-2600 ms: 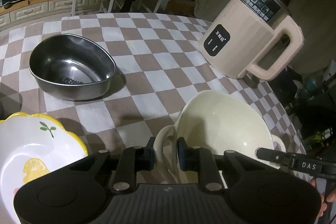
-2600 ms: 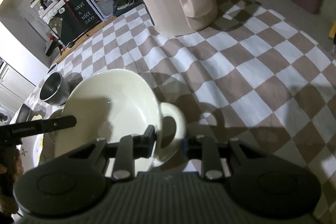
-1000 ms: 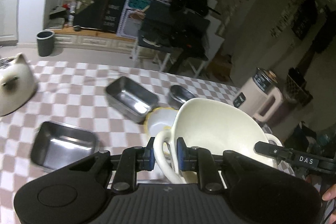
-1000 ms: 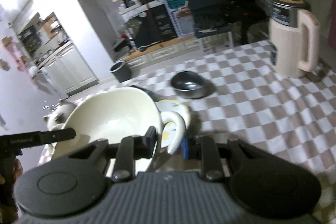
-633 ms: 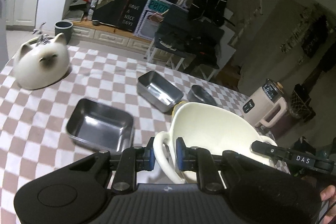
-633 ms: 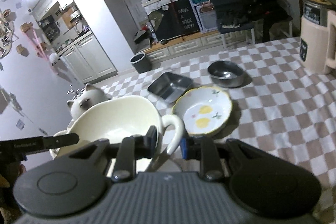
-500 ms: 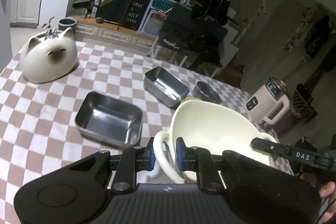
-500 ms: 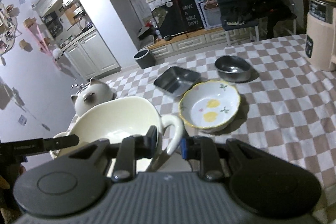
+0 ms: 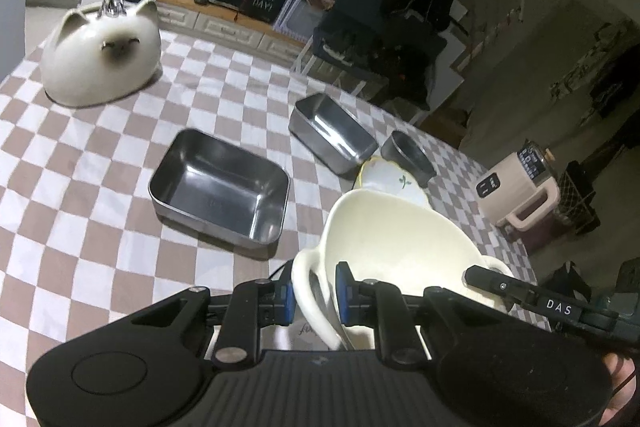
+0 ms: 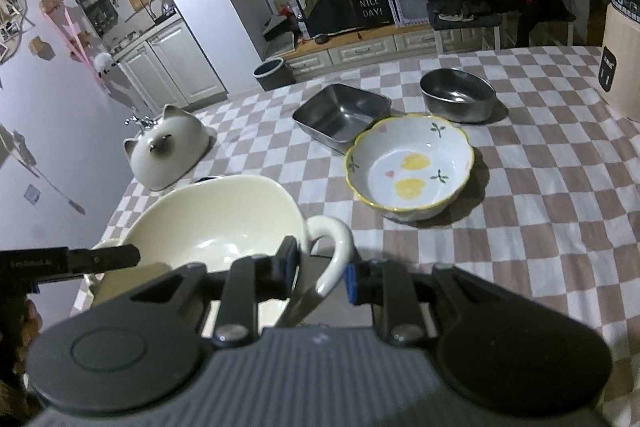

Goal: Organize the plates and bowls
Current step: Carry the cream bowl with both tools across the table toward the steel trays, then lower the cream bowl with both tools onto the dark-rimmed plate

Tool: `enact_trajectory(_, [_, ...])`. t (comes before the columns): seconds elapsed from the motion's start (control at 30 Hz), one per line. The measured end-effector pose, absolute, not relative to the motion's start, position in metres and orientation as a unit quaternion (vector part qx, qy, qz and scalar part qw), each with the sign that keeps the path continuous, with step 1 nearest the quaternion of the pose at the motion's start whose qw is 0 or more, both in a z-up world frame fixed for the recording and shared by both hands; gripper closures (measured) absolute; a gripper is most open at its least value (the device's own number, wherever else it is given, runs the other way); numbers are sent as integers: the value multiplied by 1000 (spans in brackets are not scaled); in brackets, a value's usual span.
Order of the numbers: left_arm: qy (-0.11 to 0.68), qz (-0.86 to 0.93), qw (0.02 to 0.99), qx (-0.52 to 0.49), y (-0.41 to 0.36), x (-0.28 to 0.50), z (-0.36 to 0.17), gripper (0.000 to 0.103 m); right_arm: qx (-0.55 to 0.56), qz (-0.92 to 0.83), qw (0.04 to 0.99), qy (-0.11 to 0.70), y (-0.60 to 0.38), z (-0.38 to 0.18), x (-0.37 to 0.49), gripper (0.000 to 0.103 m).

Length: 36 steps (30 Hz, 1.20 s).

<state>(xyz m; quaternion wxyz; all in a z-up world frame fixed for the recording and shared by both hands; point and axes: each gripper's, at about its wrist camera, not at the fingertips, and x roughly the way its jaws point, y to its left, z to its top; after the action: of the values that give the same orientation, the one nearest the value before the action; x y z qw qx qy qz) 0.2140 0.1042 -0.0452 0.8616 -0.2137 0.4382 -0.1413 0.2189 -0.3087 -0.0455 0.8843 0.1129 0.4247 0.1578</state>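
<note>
A large cream two-handled bowl (image 9: 400, 239) hangs above the checked table, held by both grippers. My left gripper (image 9: 314, 299) is shut on its left handle. My right gripper (image 10: 320, 271) is shut on its right handle; the bowl also shows in the right wrist view (image 10: 216, 223). A yellow-rimmed lemon bowl (image 10: 410, 167) sits on the table beyond it. A shallow steel tray (image 9: 220, 187), a deeper steel tray (image 9: 332, 133) and a round steel bowl (image 10: 458, 95) lie further out.
A white cat-shaped ceramic pot (image 9: 100, 51) stands at the far left of the table. A beige electric kettle (image 9: 516, 183) stands at the far right edge. The checked tablecloth (image 10: 560, 195) covers the table. A chair with clothes (image 10: 492, 7) stands behind.
Both grippers lifted the cream bowl off the table and carried it back and leftward. The steel trays and the cat pot came into view.
</note>
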Motion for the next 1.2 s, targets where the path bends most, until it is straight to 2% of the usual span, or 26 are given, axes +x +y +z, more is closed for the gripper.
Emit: enact_trajectory(1.2, [534, -105, 821, -174, 96, 229, -91, 81, 47, 146, 849, 506, -288, -79, 231, 70])
